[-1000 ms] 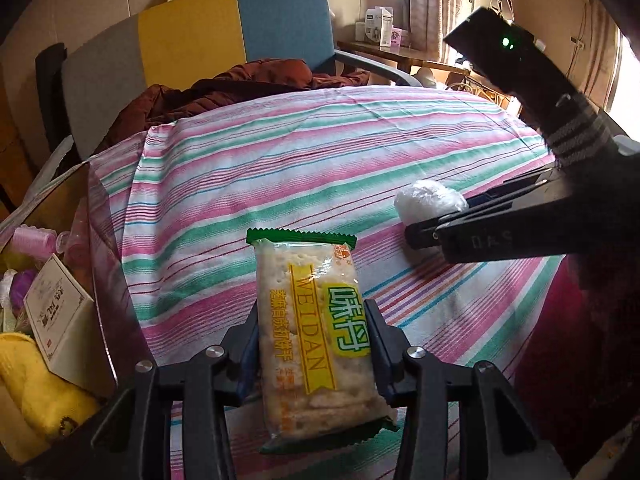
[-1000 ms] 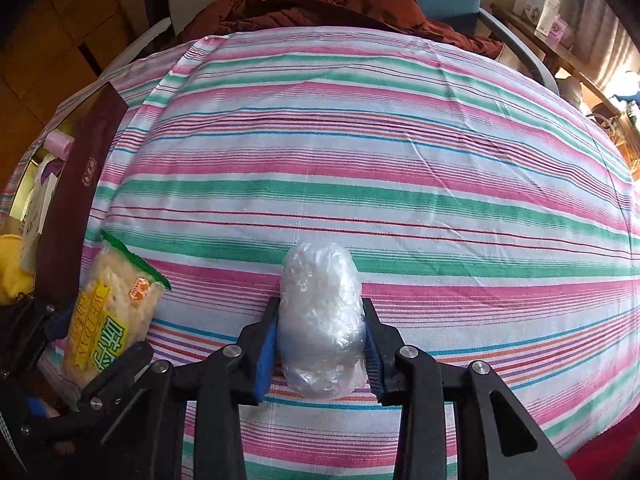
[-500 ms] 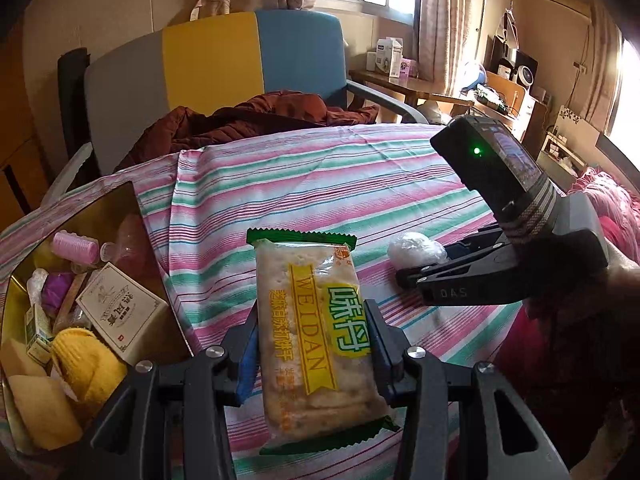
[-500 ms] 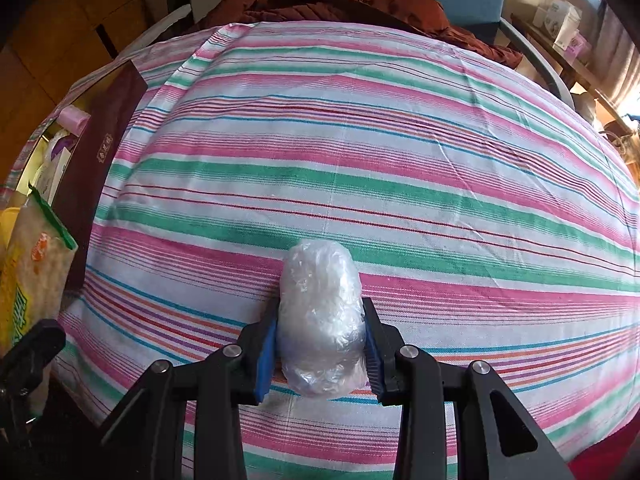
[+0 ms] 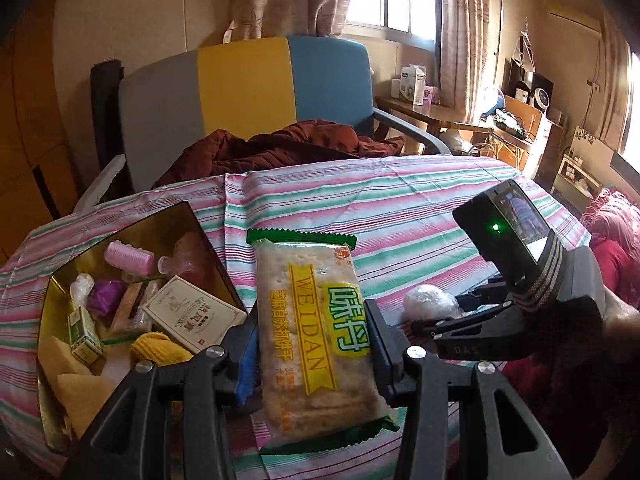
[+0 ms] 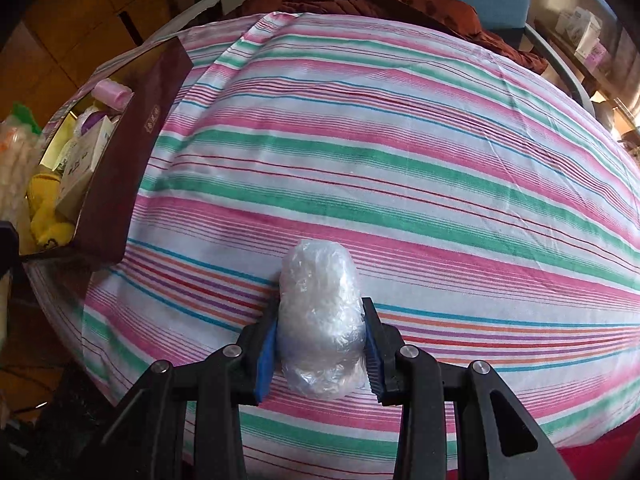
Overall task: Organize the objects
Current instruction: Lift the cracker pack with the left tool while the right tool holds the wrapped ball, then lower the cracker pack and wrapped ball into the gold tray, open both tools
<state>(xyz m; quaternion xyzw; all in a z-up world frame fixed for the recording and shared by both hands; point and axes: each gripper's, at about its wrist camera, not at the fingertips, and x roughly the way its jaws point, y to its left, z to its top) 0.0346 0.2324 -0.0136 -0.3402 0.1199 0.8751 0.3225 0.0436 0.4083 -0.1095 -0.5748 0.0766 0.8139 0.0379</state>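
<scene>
My left gripper is shut on a cracker packet with green ends and a yellow label, held above the table's near edge. Just left of it lies an open gold-lined box holding a pink thread spool, a white carton, yellow knitwear and several small items. My right gripper is shut on a clear plastic-wrapped bundle over the striped cloth. That bundle and the right gripper also show at the right of the left wrist view. The box sits at the far left of the right wrist view.
A striped tablecloth covers the round table. Behind it stands a grey, yellow and blue chair with a brown jacket on its seat. A cluttered side table and shelves fill the right background.
The left gripper has risen and drawn back with the cracker packet, bringing the open box fully into view. The right gripper has lifted slightly with the bundle; both grips are unchanged.
</scene>
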